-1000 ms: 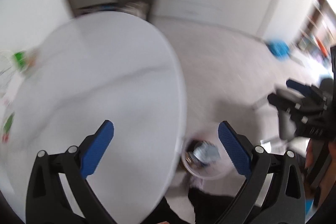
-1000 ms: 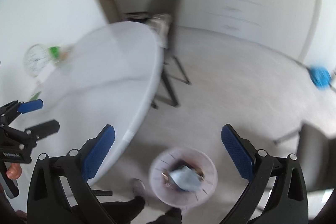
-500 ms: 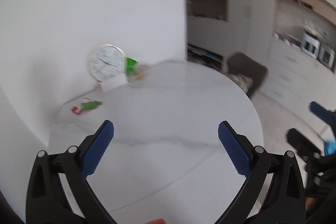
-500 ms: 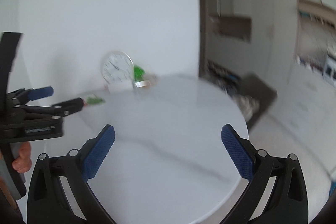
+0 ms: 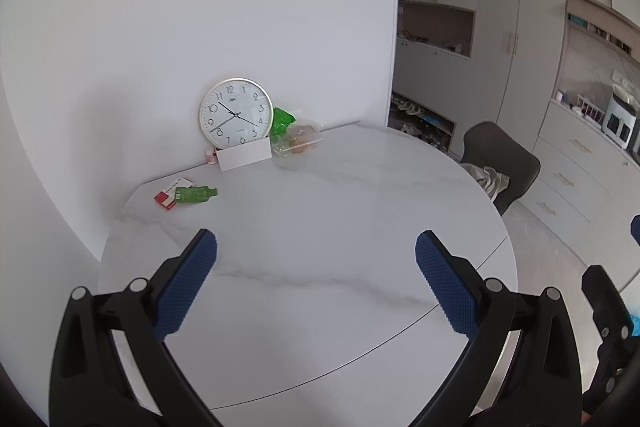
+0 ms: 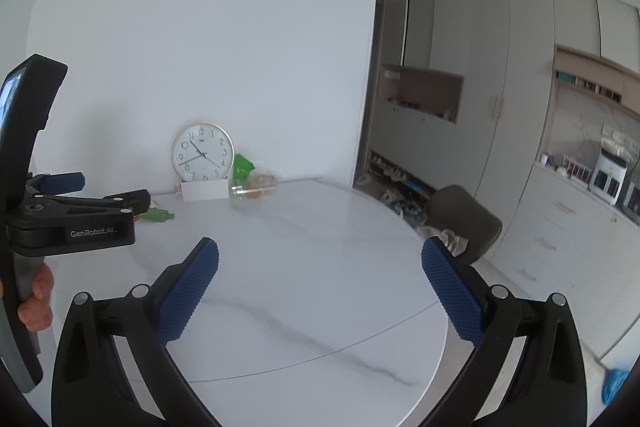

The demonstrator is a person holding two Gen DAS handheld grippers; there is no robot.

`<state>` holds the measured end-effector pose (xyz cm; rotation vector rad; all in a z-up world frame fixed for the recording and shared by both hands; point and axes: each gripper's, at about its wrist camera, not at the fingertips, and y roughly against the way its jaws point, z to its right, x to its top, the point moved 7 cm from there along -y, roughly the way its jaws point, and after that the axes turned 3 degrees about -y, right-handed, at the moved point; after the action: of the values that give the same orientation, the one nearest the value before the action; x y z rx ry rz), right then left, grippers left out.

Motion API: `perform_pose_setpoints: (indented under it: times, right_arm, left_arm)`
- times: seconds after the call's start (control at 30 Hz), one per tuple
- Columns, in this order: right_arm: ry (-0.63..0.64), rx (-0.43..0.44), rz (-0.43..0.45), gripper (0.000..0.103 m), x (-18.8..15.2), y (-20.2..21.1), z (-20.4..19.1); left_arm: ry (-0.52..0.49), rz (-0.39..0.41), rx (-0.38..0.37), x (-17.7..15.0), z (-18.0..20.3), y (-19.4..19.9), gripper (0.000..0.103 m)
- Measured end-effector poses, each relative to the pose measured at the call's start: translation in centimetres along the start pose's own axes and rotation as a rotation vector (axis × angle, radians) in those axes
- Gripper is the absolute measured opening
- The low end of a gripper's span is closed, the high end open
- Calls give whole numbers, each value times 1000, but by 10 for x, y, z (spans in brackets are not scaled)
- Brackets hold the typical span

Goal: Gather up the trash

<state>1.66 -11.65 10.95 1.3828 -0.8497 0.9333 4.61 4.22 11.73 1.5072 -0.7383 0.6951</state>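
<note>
On the far left of the round white marble table (image 5: 320,227) lie a small green bottle (image 5: 195,194) and a red-and-white packet (image 5: 172,193). A green wrapper (image 5: 282,119) and a clear plastic bag with food scraps (image 5: 298,143) sit by the wall. My left gripper (image 5: 316,283) hovers open above the table's near half, nothing between its fingers. My right gripper (image 6: 320,287) is open too, over the near edge. The right wrist view shows the left gripper (image 6: 104,191) from the side, near the green bottle (image 6: 158,215), with the green wrapper (image 6: 242,165) and clear bag (image 6: 254,189) beyond.
A wall clock (image 5: 236,115) leans on the wall behind a white card (image 5: 244,155). A dark chair with cloth on it (image 5: 498,167) stands at the table's right. Cabinets and kitchen counters (image 5: 580,147) line the right side. A hand (image 6: 36,299) holds the left gripper's handle.
Both views swung up from the floor and the trash bin beside the table to the tabletop and wall. Both grippers stayed open and empty.
</note>
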Motion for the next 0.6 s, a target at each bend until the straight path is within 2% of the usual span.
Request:
perform_pose_setpoints:
  times: [0.23,0.6]
  right_arm:
    - [-24,-10,-68,101,-17,-16,-1]
    - [-12,-27,-97,101,-25,-22,0]
  left_arm:
    - [-16,-49,-33,-6,8,-27,95]
    - [-49,-68,-50,-10,14,-35,95]
